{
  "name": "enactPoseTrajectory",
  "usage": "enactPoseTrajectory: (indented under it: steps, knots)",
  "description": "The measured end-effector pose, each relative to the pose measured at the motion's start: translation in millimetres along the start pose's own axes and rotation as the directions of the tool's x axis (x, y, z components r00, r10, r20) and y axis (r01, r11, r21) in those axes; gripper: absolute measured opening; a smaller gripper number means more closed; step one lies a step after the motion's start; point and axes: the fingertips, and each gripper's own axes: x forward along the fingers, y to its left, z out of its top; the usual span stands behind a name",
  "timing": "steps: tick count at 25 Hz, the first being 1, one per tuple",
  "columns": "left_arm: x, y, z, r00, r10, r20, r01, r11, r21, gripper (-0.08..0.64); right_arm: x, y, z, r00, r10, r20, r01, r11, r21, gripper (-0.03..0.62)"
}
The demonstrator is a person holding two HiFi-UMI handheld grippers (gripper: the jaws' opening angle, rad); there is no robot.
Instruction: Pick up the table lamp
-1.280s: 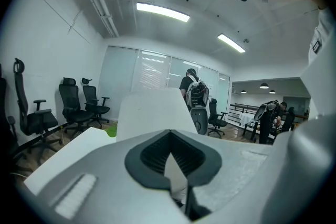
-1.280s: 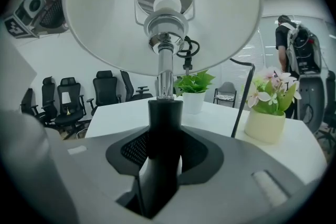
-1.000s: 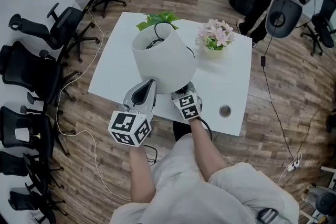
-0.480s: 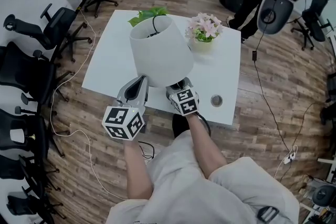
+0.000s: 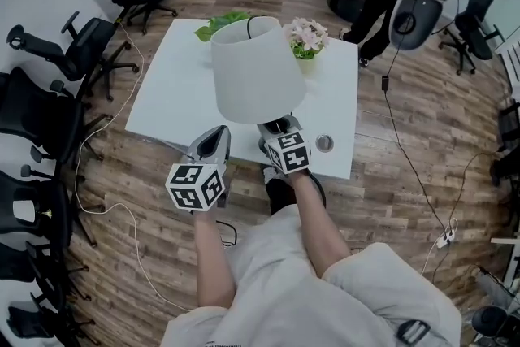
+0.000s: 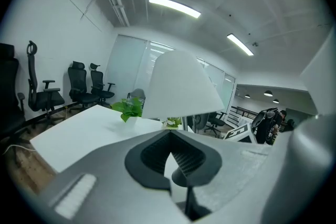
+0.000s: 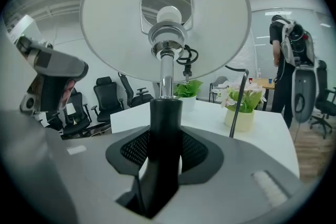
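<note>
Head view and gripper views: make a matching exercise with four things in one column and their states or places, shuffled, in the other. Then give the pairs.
Things:
1. table lamp
2. left gripper
3. right gripper
4. pink flowers

States or places:
a. holds nothing
b. upright, with a white shade
c. standing on the white table, beyond the shade
d. closed on the lamp's dark stem

Pairs: 1-b, 2-a, 3-d, 4-c

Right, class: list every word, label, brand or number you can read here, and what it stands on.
None can be read. The left gripper and right gripper carry only black-and-white square markers, no letters; the lamp is plain.
</note>
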Motion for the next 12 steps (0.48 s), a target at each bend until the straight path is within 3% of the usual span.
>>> enactPoseTrajectory:
  steps: [12]
  knots:
    - [-35, -60, -54, 0.997, -0.056, -0.059, 0.054, 0.998, -0.035, 0.000, -90, 7, -41, 0.996, -0.077, -0.038, 0.078, 0.996, 0.032, 0.172]
